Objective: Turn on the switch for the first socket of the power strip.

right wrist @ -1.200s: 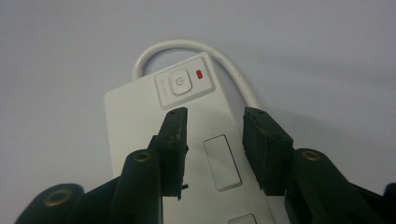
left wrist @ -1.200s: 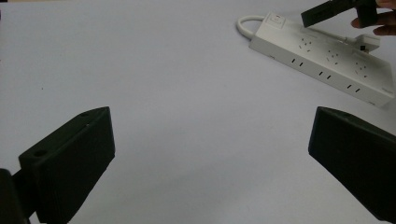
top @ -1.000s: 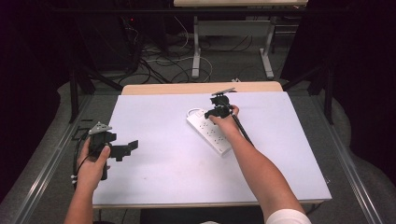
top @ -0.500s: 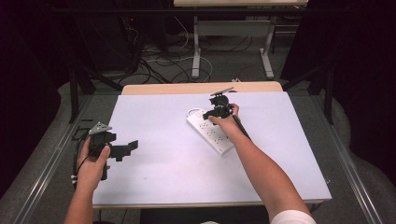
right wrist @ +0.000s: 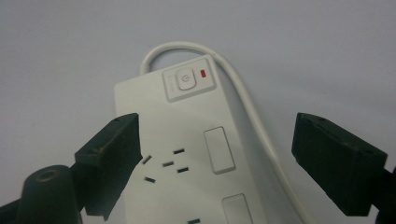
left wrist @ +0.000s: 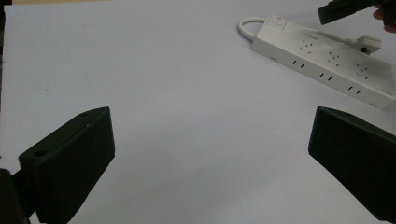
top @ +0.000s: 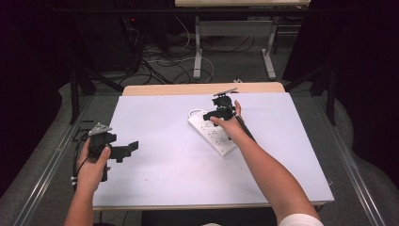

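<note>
a long white plastic power strip [top: 212, 133] lies slantwise right of centre on the white bench [top: 164, 179], its white cord [right wrist: 252, 112] looping round the switch end. the right gripper [top: 220, 111] hangs just above that end, jaws wide and empty, straddling the strip's width. the grey round power button [right wrist: 185, 80] with its red light sits ahead. this looks like an approach; next would likely be lowering to press or grip. the left gripper [top: 123, 150] waits well apart, jaws wide, empty.
</note>
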`<state>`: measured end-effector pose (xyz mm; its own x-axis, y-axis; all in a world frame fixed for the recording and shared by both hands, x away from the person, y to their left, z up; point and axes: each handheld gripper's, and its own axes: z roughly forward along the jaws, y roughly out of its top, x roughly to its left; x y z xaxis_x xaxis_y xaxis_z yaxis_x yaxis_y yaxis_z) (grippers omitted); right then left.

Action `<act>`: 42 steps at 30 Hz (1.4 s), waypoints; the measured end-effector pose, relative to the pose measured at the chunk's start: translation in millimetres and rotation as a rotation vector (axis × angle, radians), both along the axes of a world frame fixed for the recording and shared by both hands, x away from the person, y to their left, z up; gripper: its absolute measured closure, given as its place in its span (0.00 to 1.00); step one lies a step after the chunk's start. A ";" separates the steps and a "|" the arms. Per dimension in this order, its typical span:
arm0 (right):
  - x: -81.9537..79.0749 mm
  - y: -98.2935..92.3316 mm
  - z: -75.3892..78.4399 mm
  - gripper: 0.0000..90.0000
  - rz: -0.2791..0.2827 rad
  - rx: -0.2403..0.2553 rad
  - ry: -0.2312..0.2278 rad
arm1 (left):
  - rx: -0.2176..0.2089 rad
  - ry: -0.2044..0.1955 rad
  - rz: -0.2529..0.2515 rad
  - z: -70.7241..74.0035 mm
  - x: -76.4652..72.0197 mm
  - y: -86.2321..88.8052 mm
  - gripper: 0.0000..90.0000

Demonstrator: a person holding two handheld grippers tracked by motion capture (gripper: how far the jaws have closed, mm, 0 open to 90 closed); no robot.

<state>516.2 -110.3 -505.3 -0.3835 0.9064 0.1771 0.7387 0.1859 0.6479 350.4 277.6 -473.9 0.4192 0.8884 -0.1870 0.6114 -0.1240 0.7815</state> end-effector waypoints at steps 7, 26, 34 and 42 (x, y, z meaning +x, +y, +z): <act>-3.0 -5.5 -0.1 0.02 -0.006 -0.062 -0.011 | -0.002 -0.004 0.000 0.8 -0.8 -0.3 0.00; -19.7 -28.9 8.5 0.01 0.013 -0.070 -0.045 | 0.008 0.000 -0.010 -0.8 0.5 -1.7 0.00; -33.3 -42.2 17.0 0.01 0.041 -0.084 -0.082 | 0.011 0.000 -0.010 -0.7 -0.1 -1.7 0.00; -52.6 -54.7 25.5 0.01 0.053 -0.073 -0.110 | 0.014 0.006 -0.017 1.3 -1.3 -2.0 0.00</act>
